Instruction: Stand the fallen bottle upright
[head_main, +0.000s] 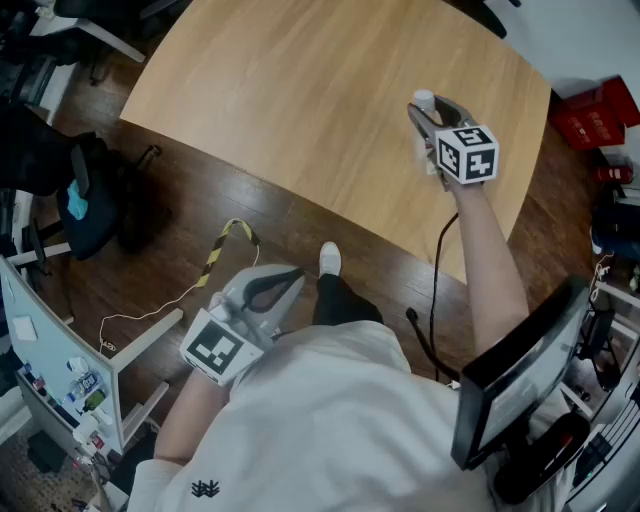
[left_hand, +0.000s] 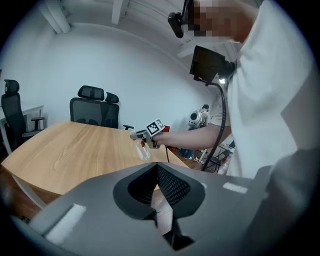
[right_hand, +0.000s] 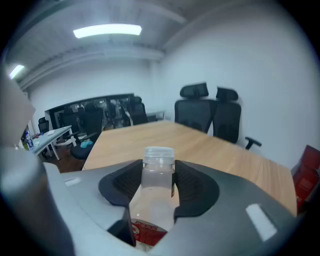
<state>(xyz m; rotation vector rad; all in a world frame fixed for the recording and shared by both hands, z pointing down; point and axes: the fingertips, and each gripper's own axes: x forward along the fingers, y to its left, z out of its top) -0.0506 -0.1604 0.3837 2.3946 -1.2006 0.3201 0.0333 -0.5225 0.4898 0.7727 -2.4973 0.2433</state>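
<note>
Right tongs (right_hand: 158, 169) are clenched on the neck of the clear plastic bottle (right_hand: 158, 200), which has a white cap and a red label. It is held at centre right of the head view, over the smooth, rounded wooden bench (head_main: 300, 100). Left tongs (left_hand: 156, 187) are closed on nothing, lower left. Black office chairs (right_hand: 207, 112) stand beyond the bench.

Clear smooth plastic bottle (right_hand: 155, 200), matt wood-grain table (head_main: 300, 100) — glossy dark plank floor (head_main: 200, 205)
</note>
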